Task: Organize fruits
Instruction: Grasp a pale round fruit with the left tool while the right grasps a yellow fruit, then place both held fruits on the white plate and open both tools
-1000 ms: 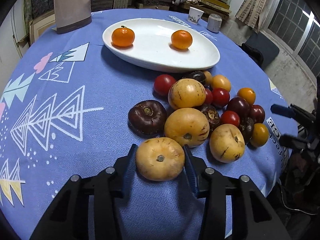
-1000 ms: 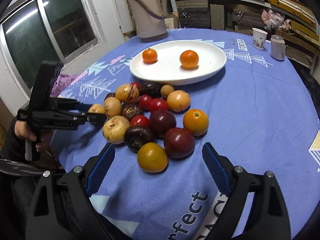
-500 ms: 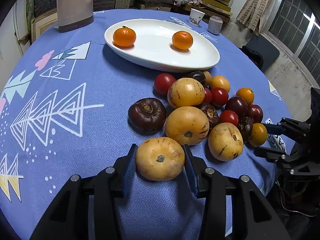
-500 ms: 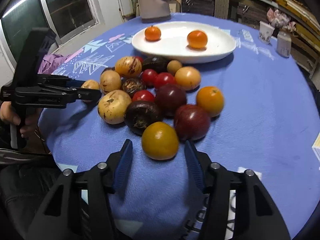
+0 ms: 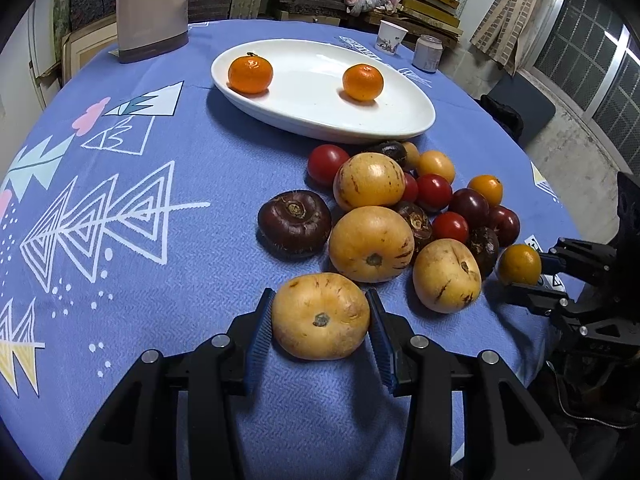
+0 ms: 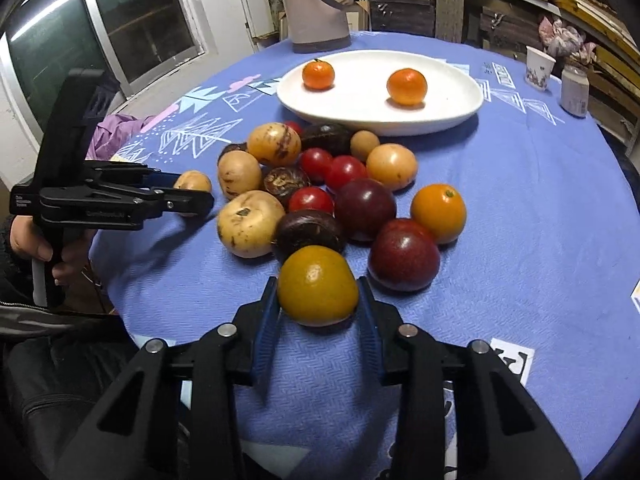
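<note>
A: Where's the left gripper (image 5: 320, 320)?
B: Bottom centre of its view, pinching a pale yellow speckled round fruit (image 5: 320, 316) on the blue patterned tablecloth (image 5: 160, 264).
A: And the right gripper (image 6: 318, 308)?
B: Clamped on a smooth amber-yellow round fruit (image 6: 317, 285), lower centre. The white oval plate (image 6: 360, 108) sits upper centre, holding two small oranges (image 6: 406, 86)

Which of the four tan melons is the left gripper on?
The left gripper is closed on the nearest tan melon, alone at the table's near edge, stem scar facing the camera; the other three sit farther back in the pile.
</note>
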### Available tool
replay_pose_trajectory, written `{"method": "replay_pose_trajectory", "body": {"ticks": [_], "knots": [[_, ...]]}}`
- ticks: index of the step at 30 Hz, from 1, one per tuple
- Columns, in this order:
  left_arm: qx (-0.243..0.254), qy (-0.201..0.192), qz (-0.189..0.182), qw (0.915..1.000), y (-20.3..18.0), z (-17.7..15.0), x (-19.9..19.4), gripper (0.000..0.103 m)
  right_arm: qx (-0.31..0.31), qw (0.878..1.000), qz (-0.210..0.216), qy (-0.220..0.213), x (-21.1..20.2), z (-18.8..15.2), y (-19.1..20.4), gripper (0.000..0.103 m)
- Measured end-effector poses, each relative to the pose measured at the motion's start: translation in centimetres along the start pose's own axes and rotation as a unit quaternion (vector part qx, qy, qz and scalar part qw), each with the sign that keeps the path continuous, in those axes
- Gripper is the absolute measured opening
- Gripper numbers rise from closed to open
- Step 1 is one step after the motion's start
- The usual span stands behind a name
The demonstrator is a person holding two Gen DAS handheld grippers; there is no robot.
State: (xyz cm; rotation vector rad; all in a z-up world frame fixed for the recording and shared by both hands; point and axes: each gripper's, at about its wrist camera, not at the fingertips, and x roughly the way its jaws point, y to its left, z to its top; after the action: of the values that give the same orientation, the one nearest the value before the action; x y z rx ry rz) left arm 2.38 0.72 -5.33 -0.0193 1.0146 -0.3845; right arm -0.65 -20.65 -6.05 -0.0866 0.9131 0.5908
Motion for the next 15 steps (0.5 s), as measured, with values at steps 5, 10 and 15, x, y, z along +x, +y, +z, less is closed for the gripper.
{"method": "replay_pose_trajectory", "body": {"ticks": [5, 10, 15], "knots": [[-0.002, -0.009, 0.003, 0.9999, 0.0, -0.1, -1.0, 0.045, -0.004, 1.0, 0.004, -0.008, -0.8, 0.1, 0.0, 0.037], [-0.006, -0.024, 0.009, 0.9997, 0.4, 0.3, -2.6, 0.045, -0.005, 1.0, 0.006, -0.028, -2.2, 0.6, -0.1, 0.037], [0.014, -0.044, 0.021, 0.9987, 0.2, 2.5, -4.1, 0.045, -0.013, 0.999, -0.004, -0.048, -3.7, 2.3, -1.1, 0.037]]}}
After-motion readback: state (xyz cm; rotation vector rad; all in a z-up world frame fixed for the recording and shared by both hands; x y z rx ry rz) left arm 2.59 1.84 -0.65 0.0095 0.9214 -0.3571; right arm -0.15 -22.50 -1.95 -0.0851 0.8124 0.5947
